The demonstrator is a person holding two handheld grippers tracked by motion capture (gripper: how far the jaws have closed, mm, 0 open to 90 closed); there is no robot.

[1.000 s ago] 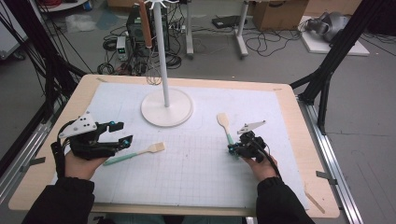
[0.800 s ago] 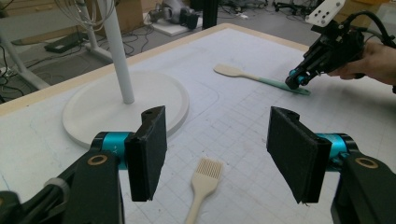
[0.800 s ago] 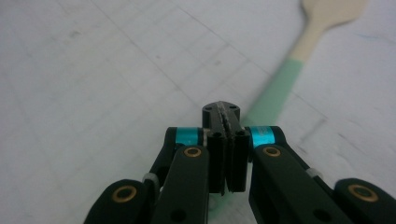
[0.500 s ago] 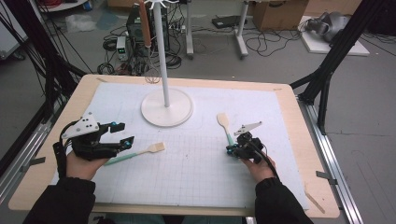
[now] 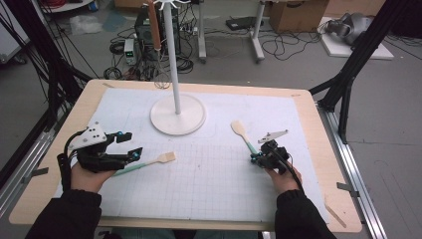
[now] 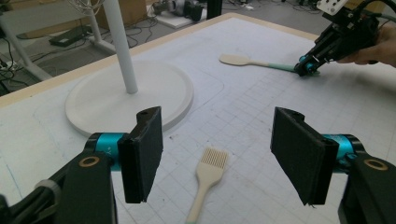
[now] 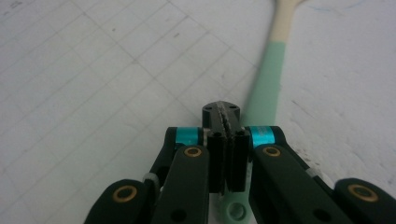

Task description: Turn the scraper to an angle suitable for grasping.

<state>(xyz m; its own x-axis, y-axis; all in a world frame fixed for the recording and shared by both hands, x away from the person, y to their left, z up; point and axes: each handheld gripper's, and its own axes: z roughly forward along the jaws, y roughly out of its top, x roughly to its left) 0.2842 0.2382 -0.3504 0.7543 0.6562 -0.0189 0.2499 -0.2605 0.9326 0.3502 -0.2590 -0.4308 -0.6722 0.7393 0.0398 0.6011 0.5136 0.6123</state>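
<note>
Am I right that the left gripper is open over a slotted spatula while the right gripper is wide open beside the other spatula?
Not quite: the right gripper is shut, its jaws pressed together, as the right gripper view shows. The left gripper is indeed open over the slotted spatula, and the other spatula lies beside the right one.

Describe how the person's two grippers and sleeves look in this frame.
Both arms wear dark sleeves. The left gripper is black with teal collars, brass-coloured pivot rings and flat black pads, topped by a grey three-cornered plate, with a black cable looping at the wrist. The right gripper matches it: black links, teal collars, grey plate, black cable.
</note>
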